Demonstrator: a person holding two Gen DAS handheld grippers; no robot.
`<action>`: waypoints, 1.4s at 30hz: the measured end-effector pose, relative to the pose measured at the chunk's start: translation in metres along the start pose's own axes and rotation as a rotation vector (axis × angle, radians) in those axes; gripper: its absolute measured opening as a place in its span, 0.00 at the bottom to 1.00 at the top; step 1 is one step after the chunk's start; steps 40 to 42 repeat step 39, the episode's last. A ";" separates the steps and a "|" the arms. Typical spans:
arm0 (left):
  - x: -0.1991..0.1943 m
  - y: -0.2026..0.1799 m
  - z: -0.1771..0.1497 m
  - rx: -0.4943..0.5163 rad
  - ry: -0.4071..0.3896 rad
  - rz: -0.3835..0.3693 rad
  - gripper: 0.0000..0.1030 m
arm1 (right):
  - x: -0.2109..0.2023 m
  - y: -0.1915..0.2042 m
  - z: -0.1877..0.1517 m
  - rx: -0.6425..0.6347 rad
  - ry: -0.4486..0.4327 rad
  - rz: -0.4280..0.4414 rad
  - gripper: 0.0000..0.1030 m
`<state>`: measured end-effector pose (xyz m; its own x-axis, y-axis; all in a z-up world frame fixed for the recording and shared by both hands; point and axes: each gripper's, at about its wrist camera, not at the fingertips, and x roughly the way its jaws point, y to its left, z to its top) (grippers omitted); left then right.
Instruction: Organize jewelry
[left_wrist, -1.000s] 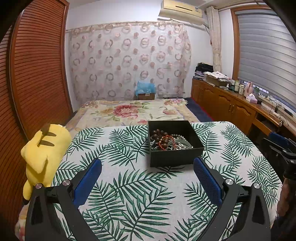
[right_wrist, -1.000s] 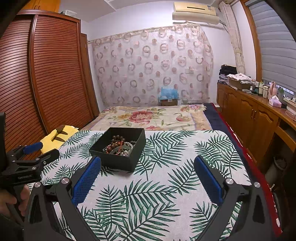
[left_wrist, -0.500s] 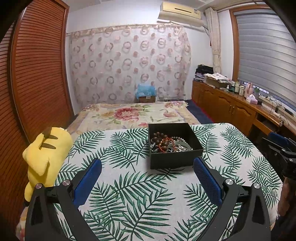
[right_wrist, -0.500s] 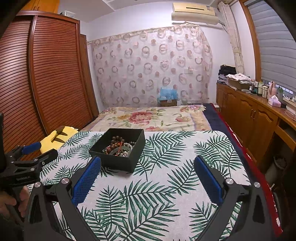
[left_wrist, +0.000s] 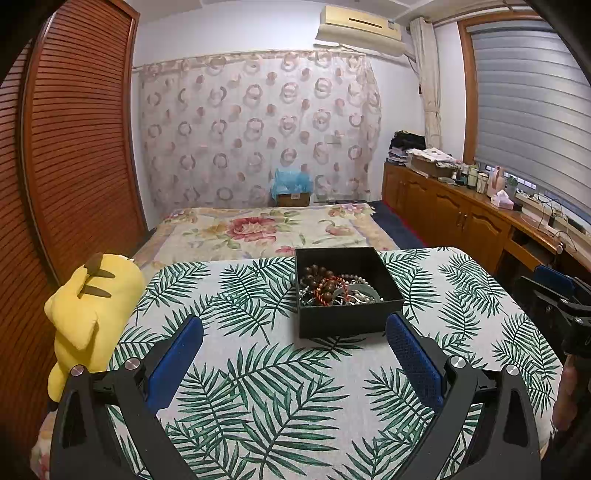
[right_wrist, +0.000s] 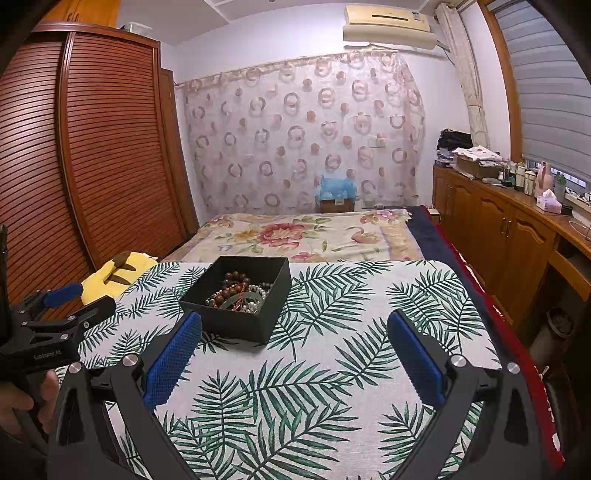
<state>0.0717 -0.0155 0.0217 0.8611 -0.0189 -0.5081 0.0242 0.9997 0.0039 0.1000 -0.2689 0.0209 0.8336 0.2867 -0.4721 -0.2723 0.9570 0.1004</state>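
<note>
Holding tangled bead jewelry (left_wrist: 334, 287), a black box (left_wrist: 343, 322) sits before both grippers' spread fingers (left_wrist: 413, 356).

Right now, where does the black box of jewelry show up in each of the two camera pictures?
Left wrist view: black box sits just right of centre, on the leaf-print cloth.
Right wrist view: black box sits left of centre.
Shared landmark: the yellow plush toy at the table's left edge.

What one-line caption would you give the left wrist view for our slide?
Open left tool poised above a palm-leaf tablecloth, facing a black box of tangled bead jewelry; yellow plush toy at the left.
</note>
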 end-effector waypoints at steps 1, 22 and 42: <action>0.000 0.000 0.000 -0.001 0.000 0.000 0.93 | 0.000 0.000 0.000 0.001 0.000 0.000 0.98; -0.007 -0.001 0.004 0.000 -0.015 -0.005 0.93 | 0.000 -0.001 0.002 0.001 -0.004 0.001 0.98; -0.008 -0.002 0.004 0.000 -0.015 -0.008 0.93 | 0.000 0.000 0.003 0.001 -0.006 0.000 0.98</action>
